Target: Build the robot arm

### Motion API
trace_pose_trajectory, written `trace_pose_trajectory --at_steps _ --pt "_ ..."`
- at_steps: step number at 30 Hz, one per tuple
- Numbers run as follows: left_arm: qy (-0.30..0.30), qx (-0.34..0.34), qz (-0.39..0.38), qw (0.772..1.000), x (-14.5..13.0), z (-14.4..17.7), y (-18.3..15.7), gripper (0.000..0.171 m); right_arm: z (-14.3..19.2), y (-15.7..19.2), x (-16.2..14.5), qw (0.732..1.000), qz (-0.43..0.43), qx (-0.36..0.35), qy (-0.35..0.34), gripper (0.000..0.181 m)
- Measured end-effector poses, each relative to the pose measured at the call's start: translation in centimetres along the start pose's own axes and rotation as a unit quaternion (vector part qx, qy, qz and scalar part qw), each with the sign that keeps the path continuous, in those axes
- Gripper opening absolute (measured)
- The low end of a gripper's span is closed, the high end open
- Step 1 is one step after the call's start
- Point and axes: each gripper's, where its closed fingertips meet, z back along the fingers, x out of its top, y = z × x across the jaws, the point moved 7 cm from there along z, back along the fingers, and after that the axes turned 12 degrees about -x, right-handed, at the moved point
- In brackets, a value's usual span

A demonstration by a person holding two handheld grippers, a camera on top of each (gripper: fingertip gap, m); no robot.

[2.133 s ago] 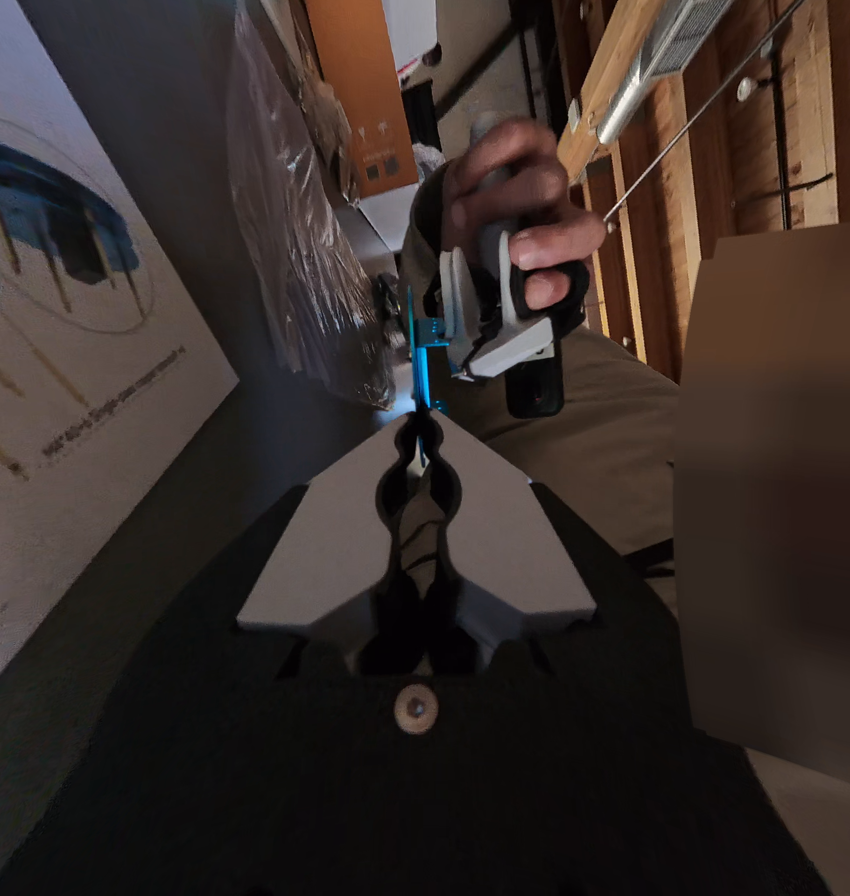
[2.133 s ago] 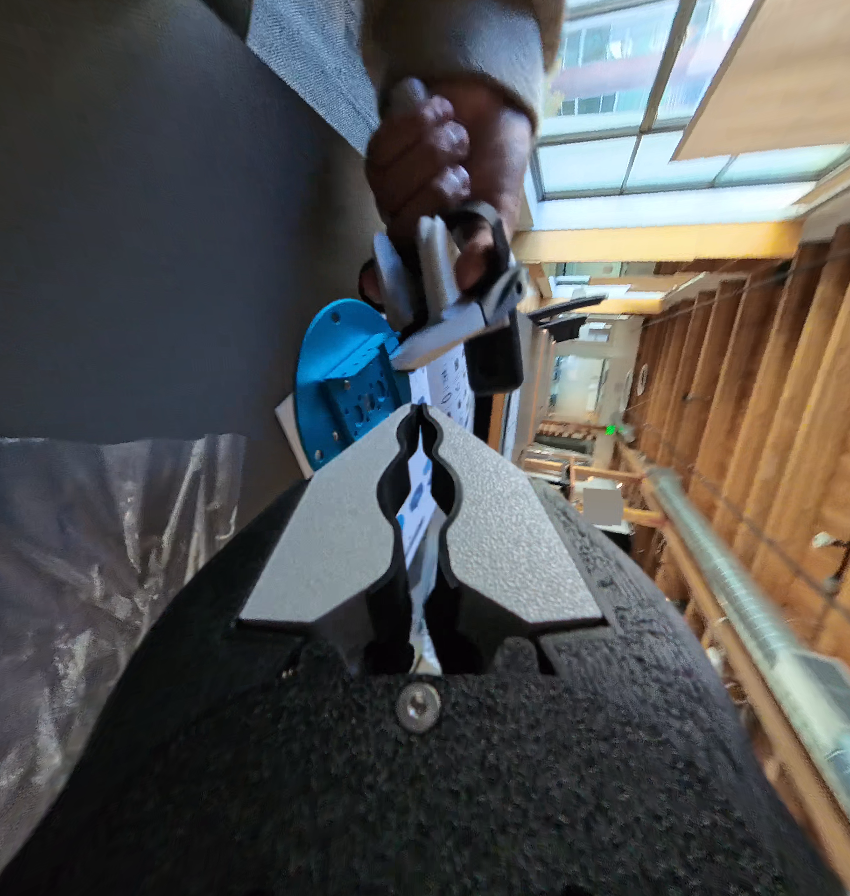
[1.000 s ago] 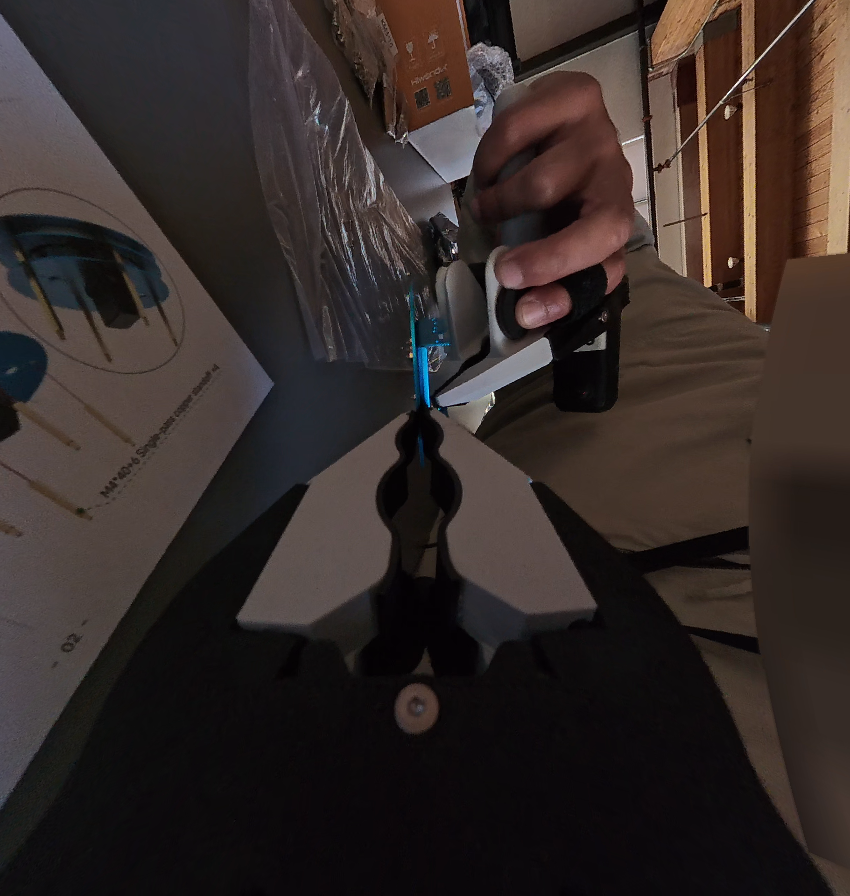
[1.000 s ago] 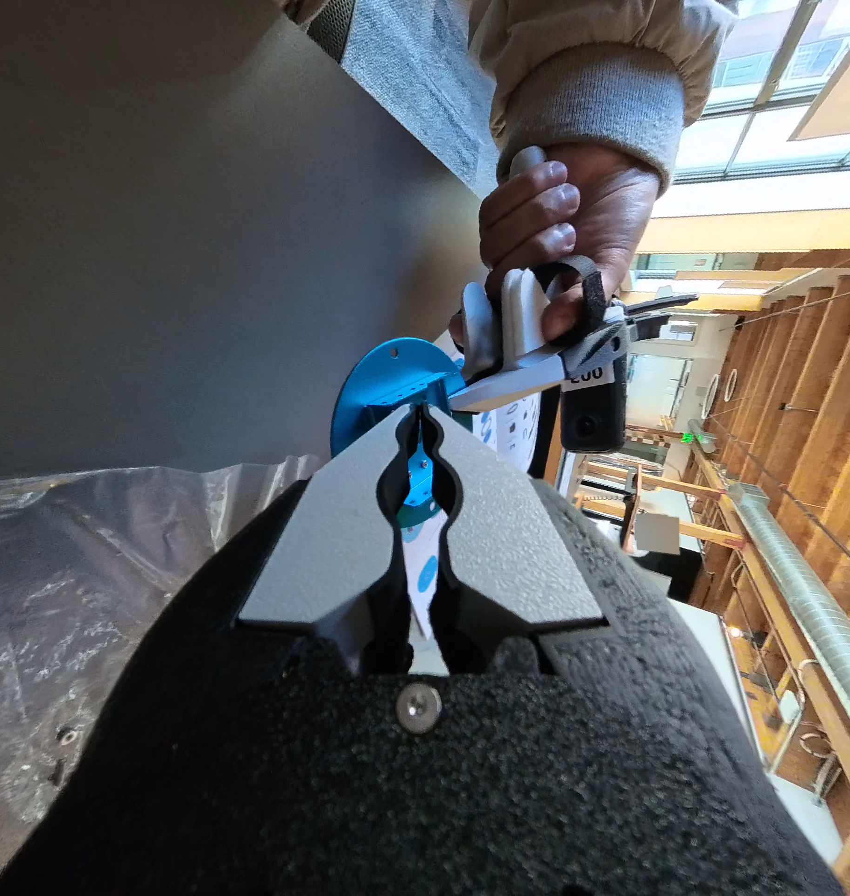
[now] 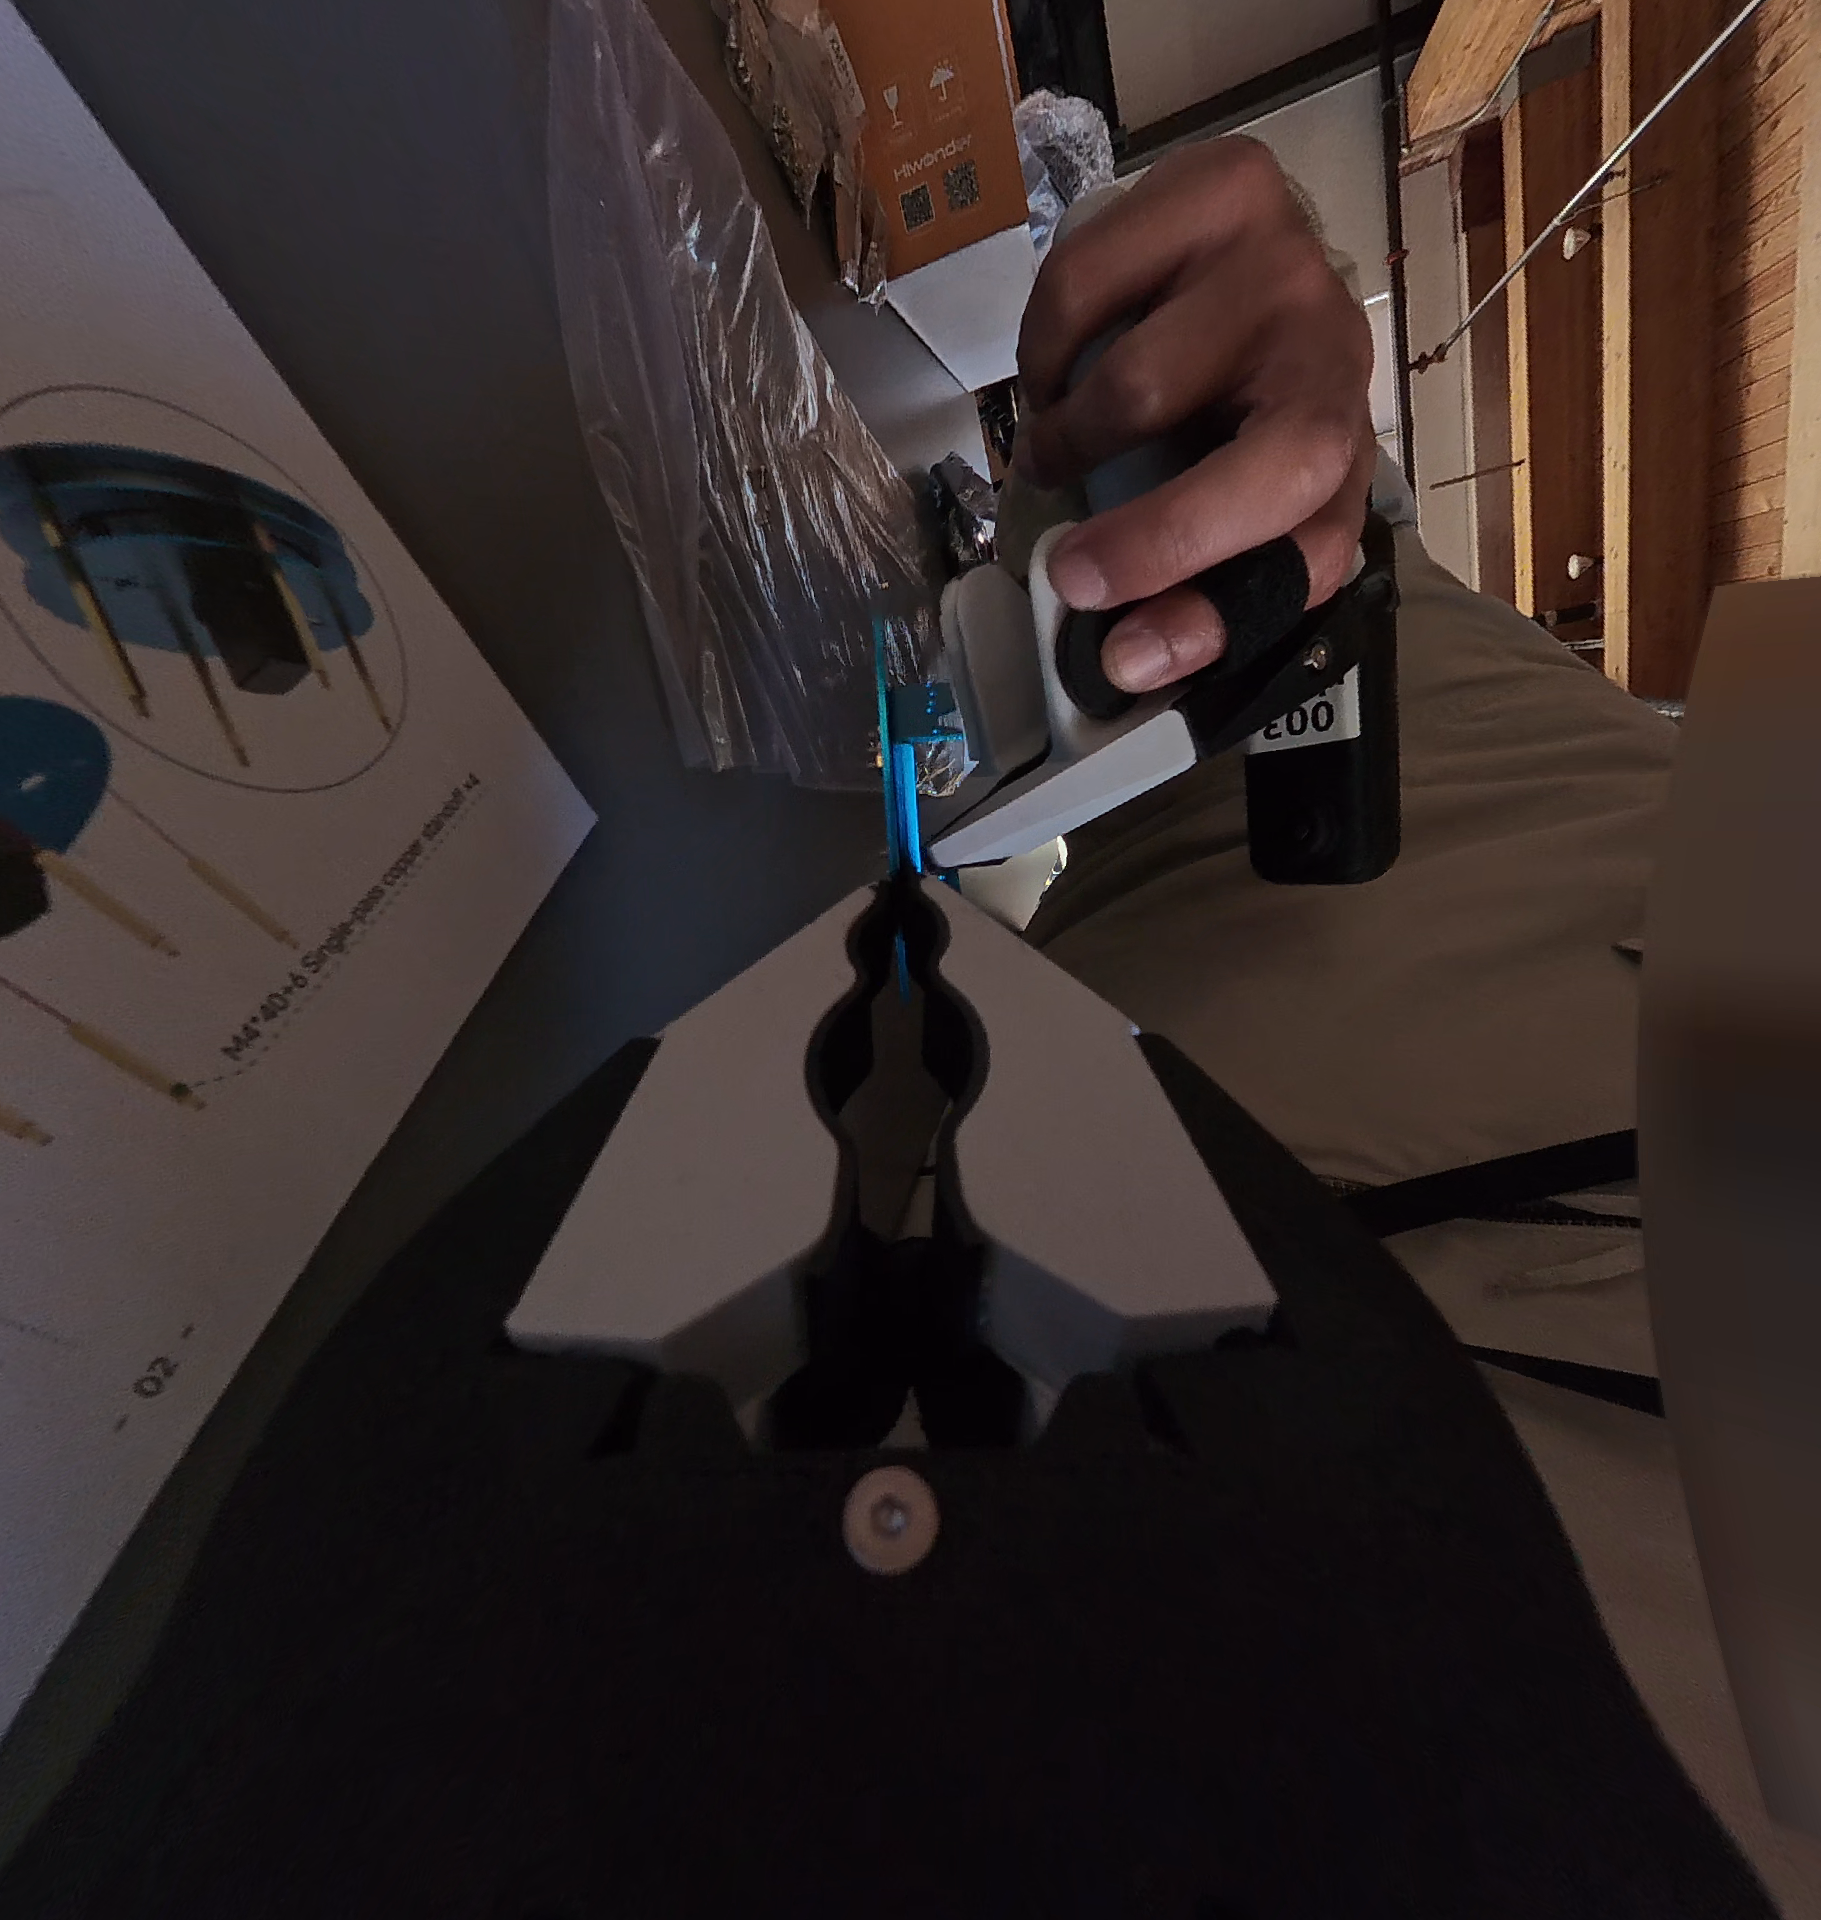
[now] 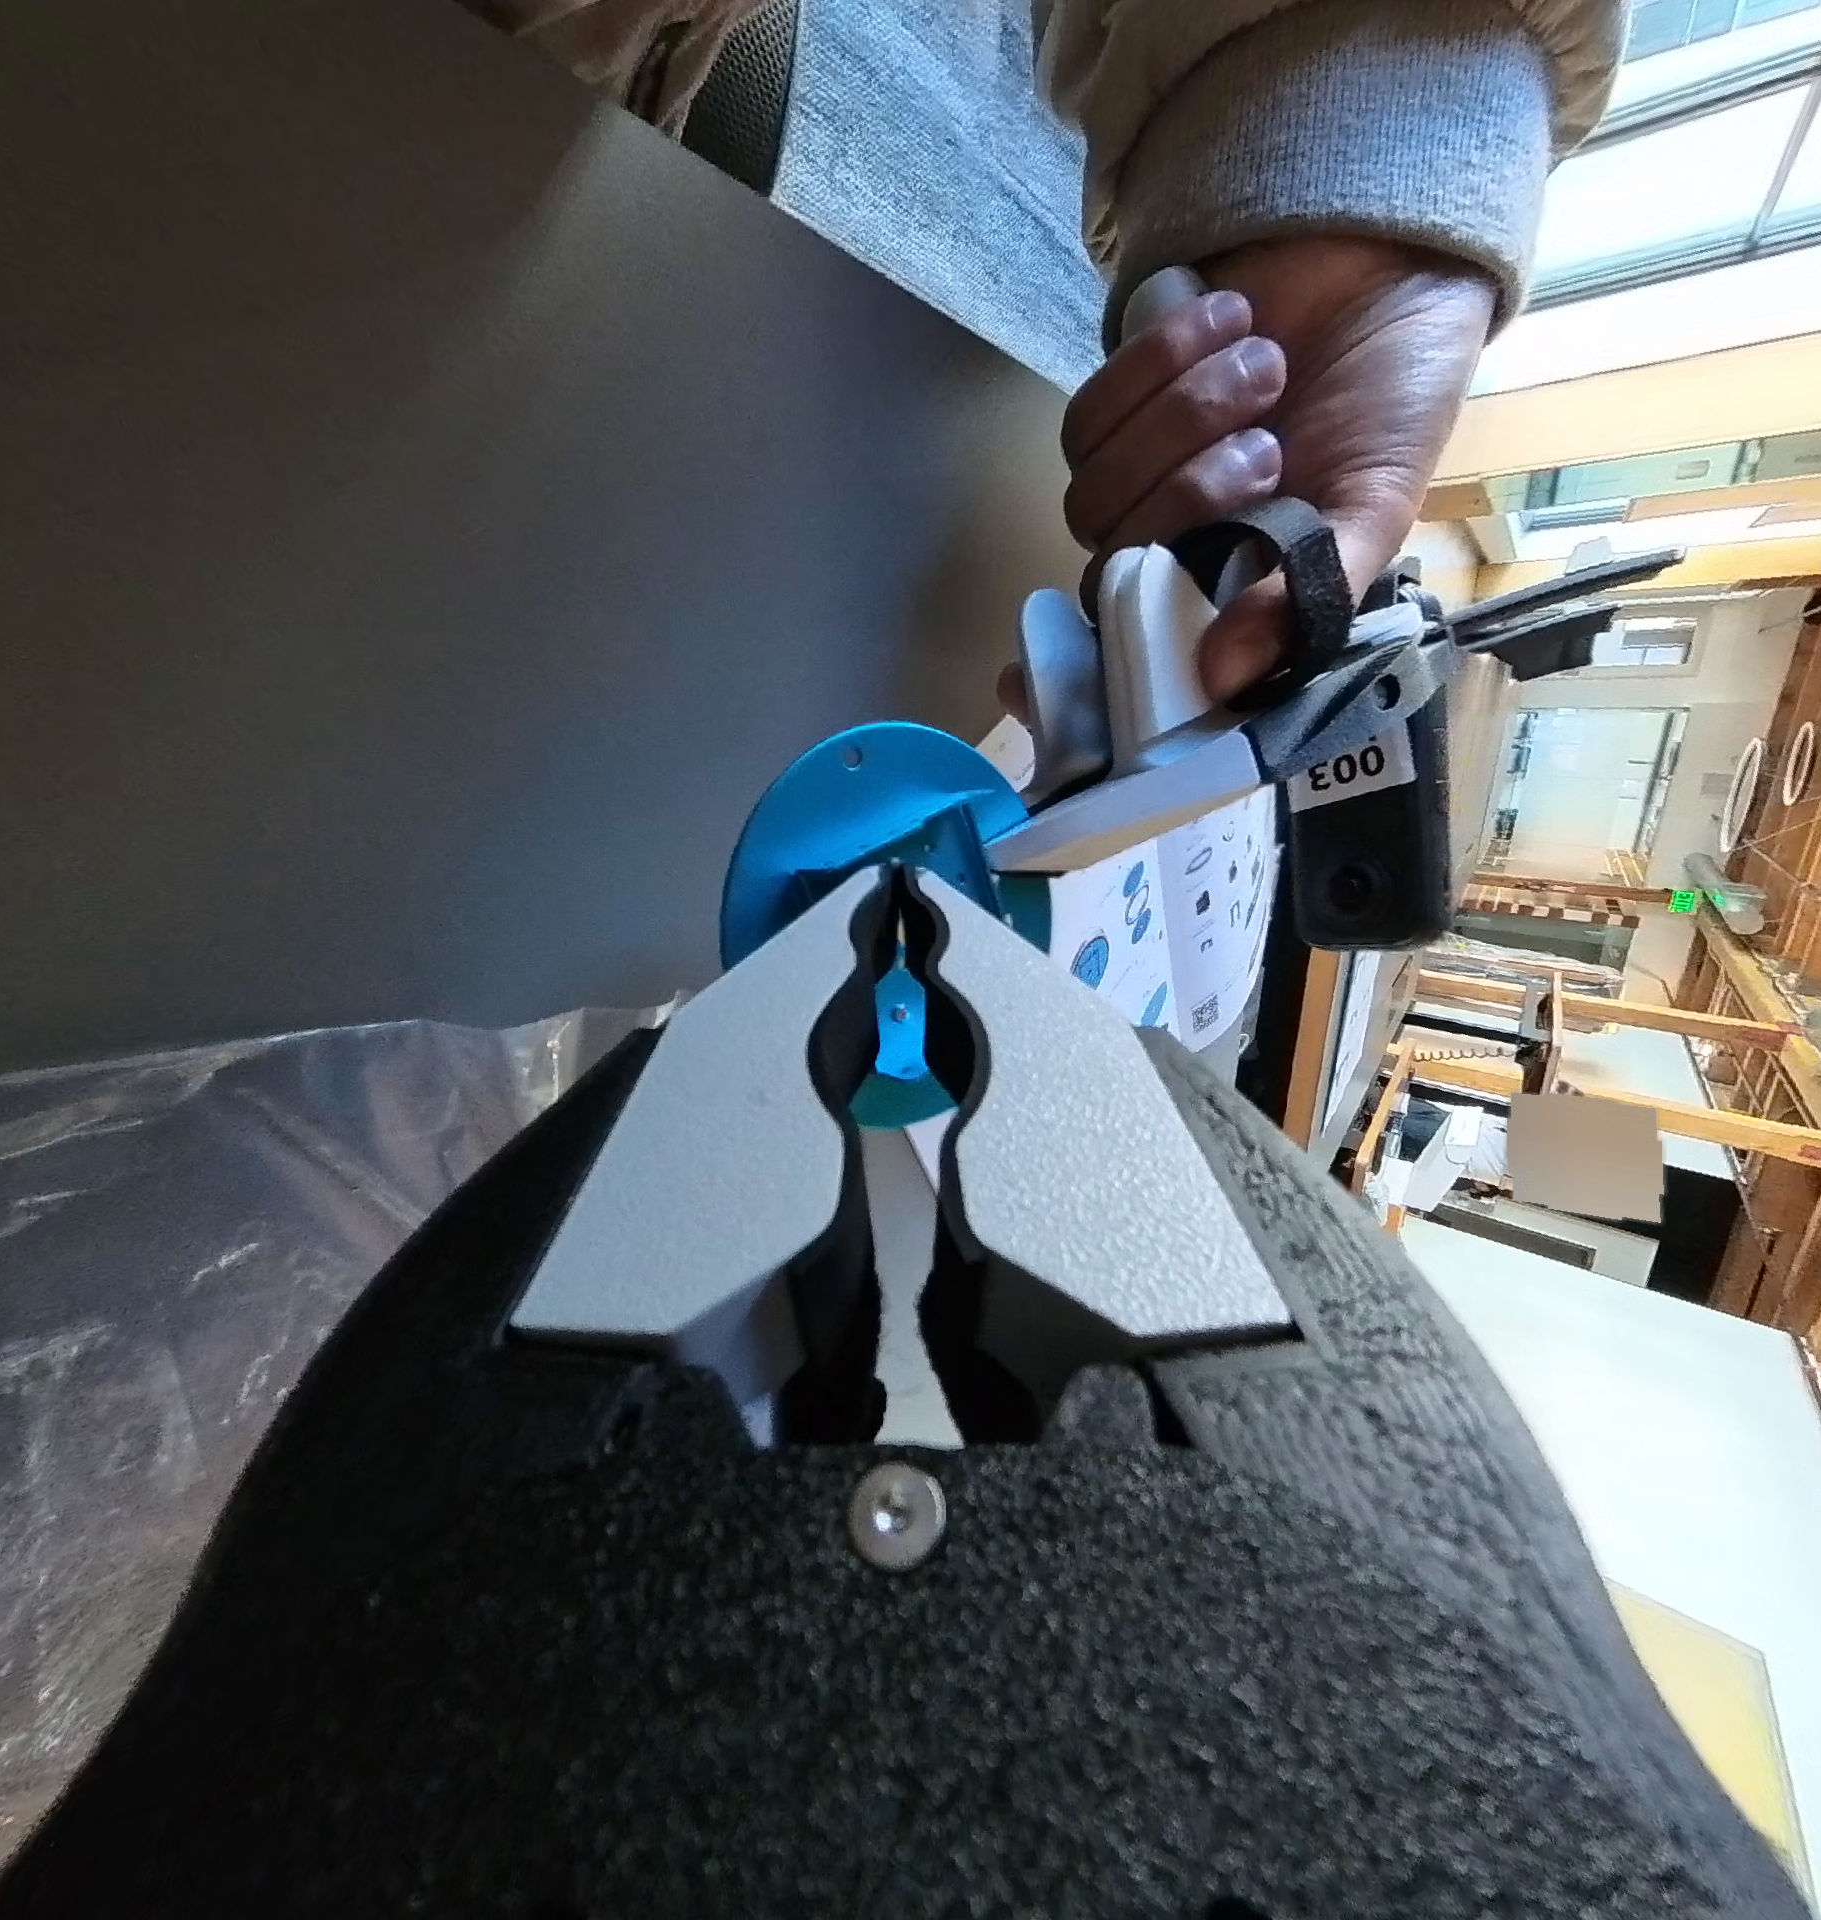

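Observation:
A blue metal disc [image 6: 812, 821] with a blue bracket [image 6: 901, 1023] on its face is held in the air between both grippers. In the left wrist view the disc [image 5: 901, 810] shows edge-on as a thin blue strip. My left gripper [image 5: 901, 899] is shut on the disc's rim. My right gripper [image 6: 901, 883] is shut on the bracket by the disc. Each view shows the other gripper beyond the disc, held by a hand [image 5: 1186, 416]: the right gripper [image 5: 999, 821] and the left gripper [image 6: 1072, 831].
A printed instruction sheet [image 5: 158, 831] lies on the dark grey table [image 6: 366, 468], and it also shows in the right wrist view [image 6: 1176, 935]. A crumpled clear plastic bag [image 5: 740, 499] lies nearby, with an orange cardboard box [image 5: 927, 135] behind it. A brown board [image 5: 1810, 1039] stands close on the right. The tips of both grippers are at nearly the same place.
Both grippers stay shut on the blue part and have tilted and turned with it. Each hand and opposite gripper has shifted right and looms larger.

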Motion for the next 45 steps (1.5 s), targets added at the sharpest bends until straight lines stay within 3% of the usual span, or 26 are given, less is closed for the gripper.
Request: trace_pose_trajectory --at_steps 7,10,13,16,21,23,25,27,30,35,40,45 --pt "-0.012 -0.012 0.002 1.0 0.1 0.2 0.1 0.0 0.8 -1.6 -0.5 0.999 -0.029 -0.033 0.016 0.002" --pt "-0.04 -0.033 -0.006 0.999 0.5 0.3 -0.2 0.0 2.9 -4.3 -1.6 0.988 -0.136 -0.062 0.046 0.007" --pt "-0.055 -0.033 -0.025 0.998 1.2 -0.1 -0.1 0.0 6.4 -7.0 -3.5 0.949 -0.291 -0.081 0.086 0.016" --pt "-0.063 -0.022 -0.049 0.997 2.0 -0.9 0.2 0.0 9.9 -7.0 -4.8 0.878 -0.462 -0.029 0.122 0.016" --pt "-0.067 -0.065 -0.054 0.994 2.9 -4.0 0.0 0.0 12.3 -2.6 -5.1 0.712 -0.661 -0.052 0.231 0.028" --pt "-0.058 -0.084 -0.052 0.993 3.0 -5.4 -0.1 0.0 12.1 -0.4 -3.8 0.626 -0.75 -0.07 0.202 0.028" --pt "-0.051 -0.1 -0.048 0.993 3.1 -6.5 -0.1 0.0 11.9 1.5 -2.6 0.549 -0.819 -0.062 0.156 0.047" --pt "-0.042 -0.116 -0.038 0.992 3.0 -7.4 -0.1 0.0 12.2 3.0 -2.2 0.462 -0.874 -0.083 0.125 0.041" --pt "-0.031 -0.134 -0.024 0.99 2.9 -8.2 0.0 0.0 12.7 4.2 -1.8 0.378 -0.916 -0.126 0.042 0.032" --pt "-0.021 -0.139 -0.015 0.99 2.7 -8.9 -0.2 0.0 12.9 4.9 -1.8 0.314 -0.939 -0.134 -0.051 0.018" --pt "-0.024 -0.138 -0.005 0.99 2.3 -9.5 -0.1 0.0 11.9 5.8 -2.0 0.285 -0.95 -0.104 -0.071 0.0" --pt "-0.032 -0.117 -0.029 0.992 2.2 -9.9 0.0 0.001 11.7 7.1 -2.4 0.2 -0.968 -0.096 -0.118 0.0"
